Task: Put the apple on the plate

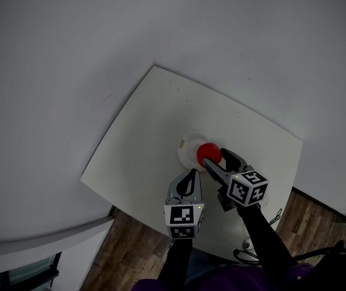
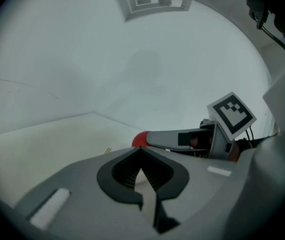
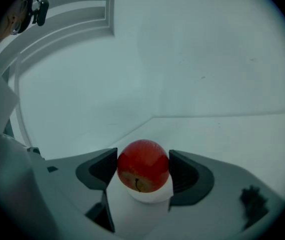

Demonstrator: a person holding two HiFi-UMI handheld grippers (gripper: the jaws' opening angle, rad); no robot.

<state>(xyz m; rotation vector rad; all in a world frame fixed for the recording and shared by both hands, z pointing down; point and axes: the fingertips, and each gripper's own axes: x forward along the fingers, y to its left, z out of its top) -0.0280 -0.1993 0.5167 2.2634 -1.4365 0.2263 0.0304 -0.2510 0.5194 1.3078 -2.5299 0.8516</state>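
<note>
Nearest, the left gripper (image 2: 142,173) sits closed and empty over the counter (image 1: 155,126), while just beyond it the right gripper (image 3: 142,170) pinches the red apple (image 1: 209,152) above the white plate (image 1: 186,154), its stem showing only in that gripper's view.

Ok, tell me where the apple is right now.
In the head view the apple sits between the jaws of the right tool, over the white plate near the middle of the table.

A white table (image 1: 142,132) stands on wood-plank floor (image 1: 130,247), dark cables (image 1: 315,253) nearby.
</note>
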